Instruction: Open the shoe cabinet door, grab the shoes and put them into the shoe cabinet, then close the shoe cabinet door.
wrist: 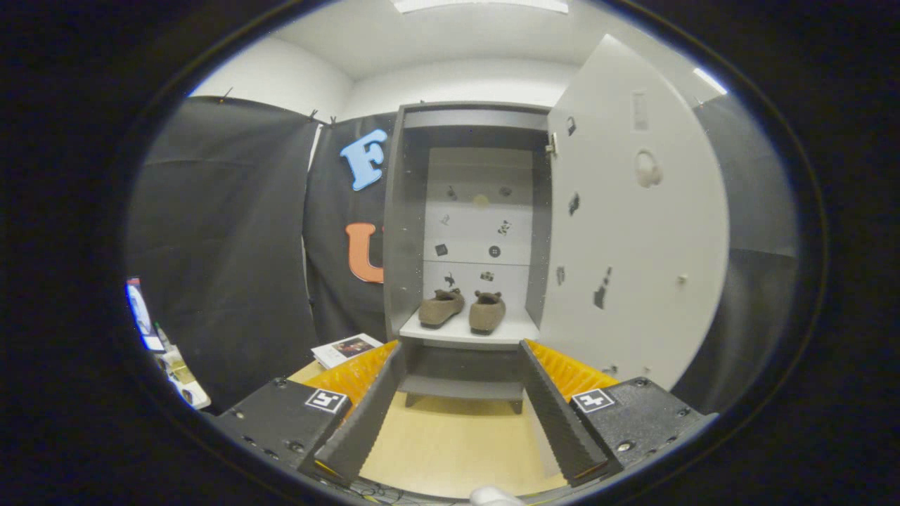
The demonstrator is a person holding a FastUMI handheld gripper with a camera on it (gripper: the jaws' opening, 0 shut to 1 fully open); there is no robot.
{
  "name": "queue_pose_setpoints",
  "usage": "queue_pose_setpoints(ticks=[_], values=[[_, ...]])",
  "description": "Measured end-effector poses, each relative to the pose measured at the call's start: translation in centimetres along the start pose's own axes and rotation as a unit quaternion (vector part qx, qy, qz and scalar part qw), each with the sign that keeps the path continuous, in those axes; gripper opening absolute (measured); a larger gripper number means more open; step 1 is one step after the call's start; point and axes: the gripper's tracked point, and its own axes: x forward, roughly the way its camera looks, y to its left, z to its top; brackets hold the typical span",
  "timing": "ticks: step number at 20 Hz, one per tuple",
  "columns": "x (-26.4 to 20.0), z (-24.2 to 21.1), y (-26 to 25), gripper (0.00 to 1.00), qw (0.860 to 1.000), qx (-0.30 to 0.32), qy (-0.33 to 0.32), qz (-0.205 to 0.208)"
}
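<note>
The shoe cabinet (467, 232) stands against the booth's black cloth wall, a tall grey case on short legs, straight ahead of the gripper and well beyond its fingers. Its door (633, 225) is swung wide open to the right, hinged at the cabinet's right edge, so that its pale inner face turns toward the camera; a round knob (647, 169) sits high on that face and several small dark stickers are scattered over it. Inside, the pale back panel (478, 225) carries more small stickers. A lower opening shows beneath the white shelf (467, 330), down near the legs.

The light wooden floor (450, 443) runs from the cabinet's feet back toward the camera, showing between the fingers.

The gripper (461, 383) is held low in front of the cabinet with its two fingers spread wide apart and nothing between them; their tips frame the cabinet's lower part without touching it.

The pair of brown shoes (463, 309) rests on the white shelf, side by side and just apart, toes pointing outward toward the camera. The left shoe (441, 308) angles slightly leftward; the right shoe (487, 312) sits straighter.

A booklet (346, 348) lies on the floor beside the cabinet's left foot, just beyond the left finger.
</note>
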Motion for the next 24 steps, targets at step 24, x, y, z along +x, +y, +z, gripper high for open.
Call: queue_pose_setpoints(ticks=[24], values=[[-0.9,2.5,-26.4,1.0,0.998,0.054,0.005,0.008]])
